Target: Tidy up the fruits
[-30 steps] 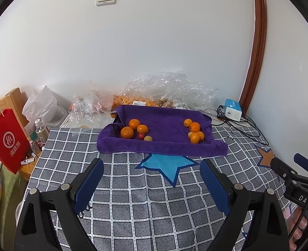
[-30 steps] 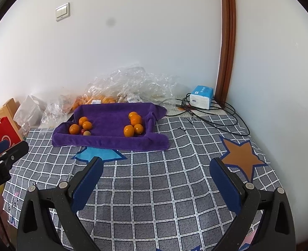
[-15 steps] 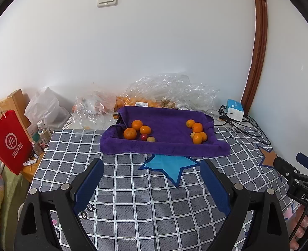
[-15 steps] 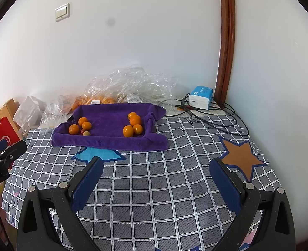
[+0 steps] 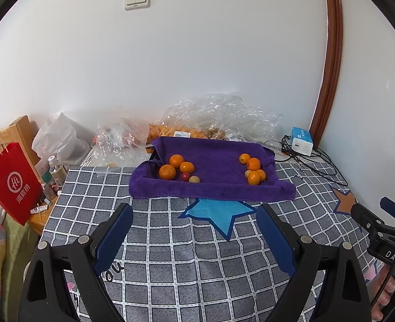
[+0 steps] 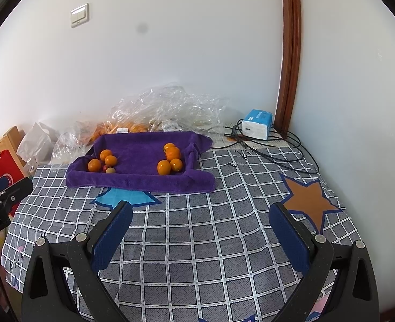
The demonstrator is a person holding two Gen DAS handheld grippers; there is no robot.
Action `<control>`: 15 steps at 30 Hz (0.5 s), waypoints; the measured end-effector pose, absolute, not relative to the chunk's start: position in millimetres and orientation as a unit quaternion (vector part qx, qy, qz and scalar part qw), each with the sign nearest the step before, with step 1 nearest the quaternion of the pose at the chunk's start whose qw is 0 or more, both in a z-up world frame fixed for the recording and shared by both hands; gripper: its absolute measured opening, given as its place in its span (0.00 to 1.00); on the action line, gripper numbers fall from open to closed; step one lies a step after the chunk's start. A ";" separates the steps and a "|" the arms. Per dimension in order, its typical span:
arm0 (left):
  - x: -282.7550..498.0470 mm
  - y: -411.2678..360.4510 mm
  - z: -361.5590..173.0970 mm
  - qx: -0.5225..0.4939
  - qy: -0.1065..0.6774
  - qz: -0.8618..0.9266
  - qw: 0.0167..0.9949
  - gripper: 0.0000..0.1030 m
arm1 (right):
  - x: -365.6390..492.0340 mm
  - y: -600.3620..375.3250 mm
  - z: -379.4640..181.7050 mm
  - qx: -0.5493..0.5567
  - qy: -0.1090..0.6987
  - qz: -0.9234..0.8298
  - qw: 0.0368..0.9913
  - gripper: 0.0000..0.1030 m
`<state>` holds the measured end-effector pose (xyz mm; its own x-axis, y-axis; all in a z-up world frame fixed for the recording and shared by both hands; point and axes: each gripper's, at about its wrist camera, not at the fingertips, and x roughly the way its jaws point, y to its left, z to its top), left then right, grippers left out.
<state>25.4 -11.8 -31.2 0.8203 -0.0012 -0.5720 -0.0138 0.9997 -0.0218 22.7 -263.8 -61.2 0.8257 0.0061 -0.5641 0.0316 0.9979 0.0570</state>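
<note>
A purple towel-lined tray (image 5: 219, 187) sits at the far side of a grey checked cloth (image 5: 170, 241). On its left lie three oranges (image 5: 176, 161), a small red fruit (image 5: 185, 176) and a pale one (image 5: 194, 179). On its right lies a cluster of several oranges (image 5: 253, 170). The tray (image 6: 141, 181) and both groups also show in the right wrist view, left group (image 6: 102, 161) and right group (image 6: 170, 158). My left gripper (image 5: 193, 218) and my right gripper (image 6: 200, 216) are both open and empty, well short of the tray.
Clear plastic bags (image 5: 219, 115) with more oranges lie behind the tray against the wall. A red paper bag (image 5: 12, 185) and bottles (image 5: 56, 170) stand off the left edge. A blue-white box (image 6: 258, 123) and black cables (image 6: 278, 153) lie at the back right corner.
Both views have pulled back and risen slightly, so the tray looks a little farther away. The fruits have not moved. Both grippers stay open.
</note>
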 end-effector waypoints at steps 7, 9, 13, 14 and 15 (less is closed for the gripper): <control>25.3 -11.4 -30.3 -0.009 0.299 0.000 0.954 0.90 | 23.1 -263.4 -60.5 0.030 0.295 -0.008 0.955 0.97; 25.3 -11.4 -30.3 -0.009 0.300 0.000 0.954 0.90 | 23.1 -263.1 -60.7 0.031 0.295 -0.008 0.955 0.97; 25.6 -10.1 -30.4 -0.011 0.298 0.000 0.955 0.90 | 23.1 -262.8 -61.8 0.033 0.295 -0.007 0.955 0.97; 25.8 -9.6 -30.8 -0.011 0.297 0.001 0.955 0.90 | 23.2 -262.6 -62.3 0.033 0.294 -0.006 0.955 0.97; 26.5 -9.3 -31.3 -0.011 0.297 0.002 0.955 0.90 | 23.5 -262.4 -62.8 0.033 0.295 -0.006 0.955 0.97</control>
<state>26.5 -9.3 -31.3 0.8240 -0.0034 -0.5667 -0.0094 0.9998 -0.0197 23.5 -262.4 -62.8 0.8264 0.0087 -0.5630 0.0304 0.9977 0.0599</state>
